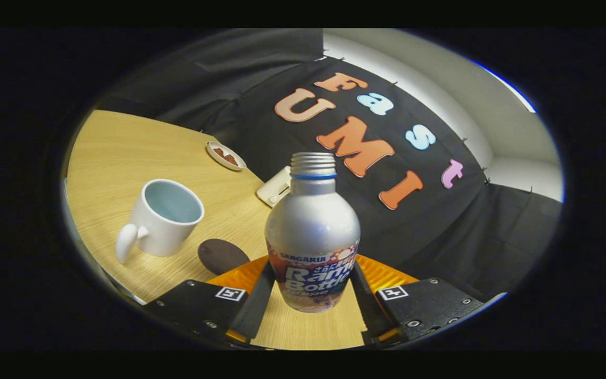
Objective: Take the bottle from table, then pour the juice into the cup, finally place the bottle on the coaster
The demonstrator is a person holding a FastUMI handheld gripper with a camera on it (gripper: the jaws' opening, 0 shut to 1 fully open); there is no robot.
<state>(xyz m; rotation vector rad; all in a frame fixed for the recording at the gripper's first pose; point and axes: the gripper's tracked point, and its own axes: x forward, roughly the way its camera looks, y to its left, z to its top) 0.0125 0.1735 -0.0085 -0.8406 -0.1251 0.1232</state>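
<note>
Gripping the bottle [312, 231] between both fingers, the gripper [311, 295] is tilting it toward the cup [163, 217], so pouring seemingly needs further tipping.

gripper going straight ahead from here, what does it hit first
The bottle: it stands between the fingers of the gripper, which seem to press its sides. Beyond it lies only the booth's cloth wall.
</note>
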